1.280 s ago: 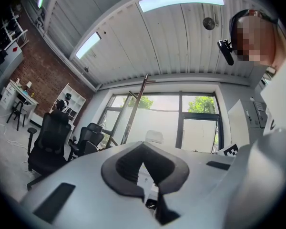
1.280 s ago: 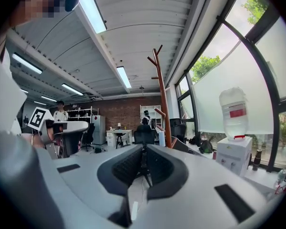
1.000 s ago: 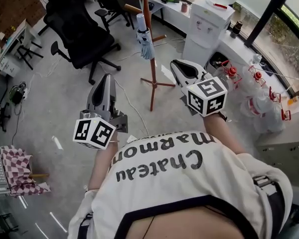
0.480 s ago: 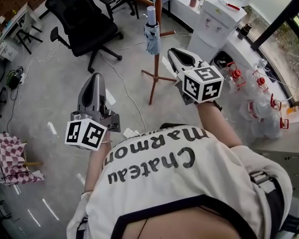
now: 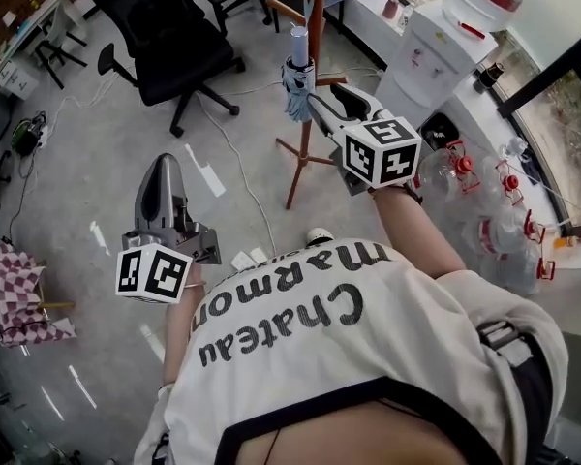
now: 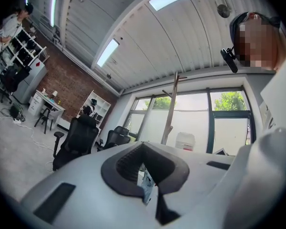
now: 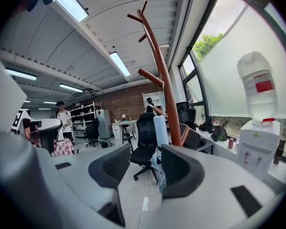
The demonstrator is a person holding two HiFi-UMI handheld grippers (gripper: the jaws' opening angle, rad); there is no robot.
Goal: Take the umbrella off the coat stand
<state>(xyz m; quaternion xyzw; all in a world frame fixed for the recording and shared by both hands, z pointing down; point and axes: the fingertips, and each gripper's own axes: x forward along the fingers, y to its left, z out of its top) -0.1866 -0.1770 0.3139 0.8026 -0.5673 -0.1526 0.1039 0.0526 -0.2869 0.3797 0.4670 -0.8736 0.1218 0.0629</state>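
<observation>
Right gripper (image 5: 327, 96) has neared the pale-blue folded umbrella (image 5: 297, 76) on the brown coat stand (image 5: 294, 174), jaws just opened, empty; left gripper (image 5: 163, 165) jaws seem closed. Open grey floor (image 5: 97, 177) around; white shirt (image 5: 300, 366) reads "Chateau Marmon".

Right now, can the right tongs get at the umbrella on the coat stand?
Probably yes. The right tongs have just been opening and stand wide, with nothing between them yet. The umbrella hangs from the coat stand straight ahead of the gap, and nothing sits in between.

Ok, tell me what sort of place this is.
Probably an open-plan office or lab: black swivel chairs, a water dispenser, and a desk with shelves by a brick wall.
</observation>
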